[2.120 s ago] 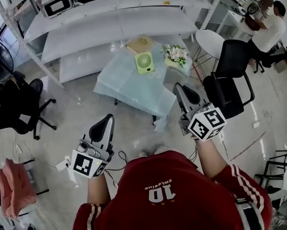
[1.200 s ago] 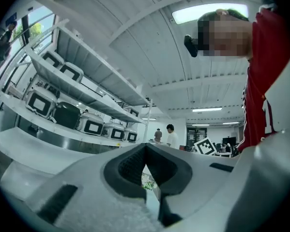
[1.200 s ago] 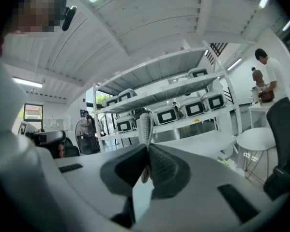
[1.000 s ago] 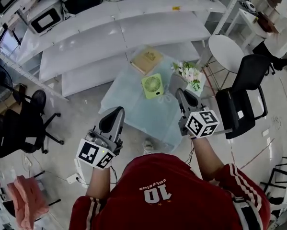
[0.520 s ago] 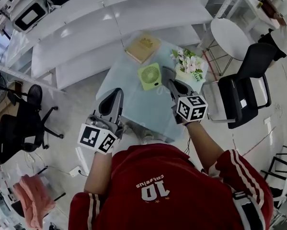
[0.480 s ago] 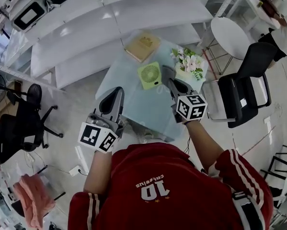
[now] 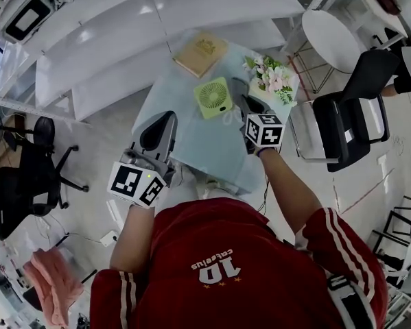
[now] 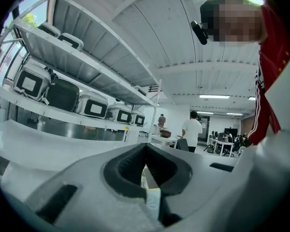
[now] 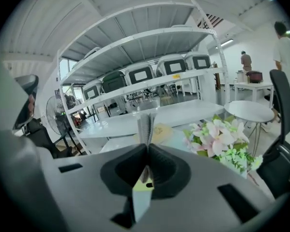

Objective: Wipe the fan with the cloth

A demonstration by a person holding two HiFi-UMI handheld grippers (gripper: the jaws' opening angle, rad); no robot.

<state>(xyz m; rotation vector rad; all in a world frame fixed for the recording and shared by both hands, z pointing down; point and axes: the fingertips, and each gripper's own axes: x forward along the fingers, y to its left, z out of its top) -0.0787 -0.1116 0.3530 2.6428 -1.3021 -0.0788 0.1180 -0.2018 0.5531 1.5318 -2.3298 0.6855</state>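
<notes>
Room: white shelving (image 7: pixel 123 43) is seen beyond both pairs of fingers, and office chairs are set to either side.
Surface (image 7: pixel 198 141): a pale, glassy top is placed ahead of and below both pairs of fingers.
Fan (image 7: pixel 214 97): a small green fan is set on the surface, just left of the right fingers and ahead and to the right of the left fingers.
Book (image 7: pixel 200 46): it is laid beyond the fan, farther from the fingers.
Flowers (image 7: pixel 274 77): they are placed just right of the right fingers.
Cloth: none can be made out for certain on the surface. Pink fabric (image 7: pixel 49 290) is draped far behind the left fingers, and whether it is the cloth cannot be told.
Left gripper (image 7: pixel 165 118): its fingers are pressed together, with nothing held between them, and are poised over the near left edge of the surface.
Right gripper (image 7: pixel 241 100): its fingers are likewise closed together and empty, close beside the fan.
Step in hand: an approach to the surface is judged; no wiping has been started.
Next move: the cloth must first be found. One pair of fingers would have to be parted and closed on it before the fan can be wiped, perhaps with the fan steadied by the other pair.
</notes>
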